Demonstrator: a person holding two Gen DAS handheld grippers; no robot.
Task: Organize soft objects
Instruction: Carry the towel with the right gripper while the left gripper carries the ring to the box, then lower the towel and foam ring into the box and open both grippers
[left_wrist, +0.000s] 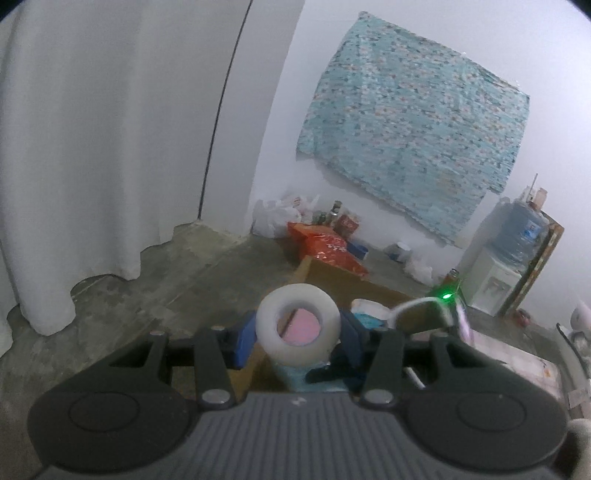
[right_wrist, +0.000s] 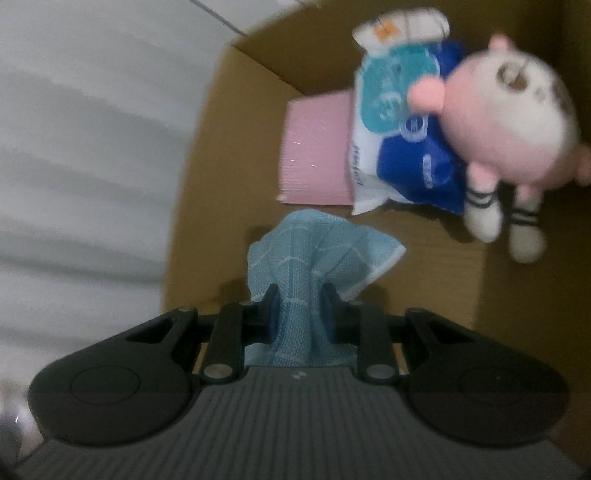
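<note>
The right gripper (right_wrist: 300, 301) pinches a bunched, waffle-weave blue cloth (right_wrist: 317, 251) over the open cardboard box (right_wrist: 207, 155). Inside lie a flat pink pad (right_wrist: 314, 151), a glossy tissue pack (right_wrist: 402, 122) and a round, fuzzy pink plush toy (right_wrist: 506, 125). The left gripper (left_wrist: 297, 332) clamps a smooth white tape roll (left_wrist: 297, 345) above the same box.

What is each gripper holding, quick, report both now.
Left gripper: closed on the white ring-shaped tape roll.
Right gripper: shut on the light blue woven cloth, above the brown cardboard box.
</note>
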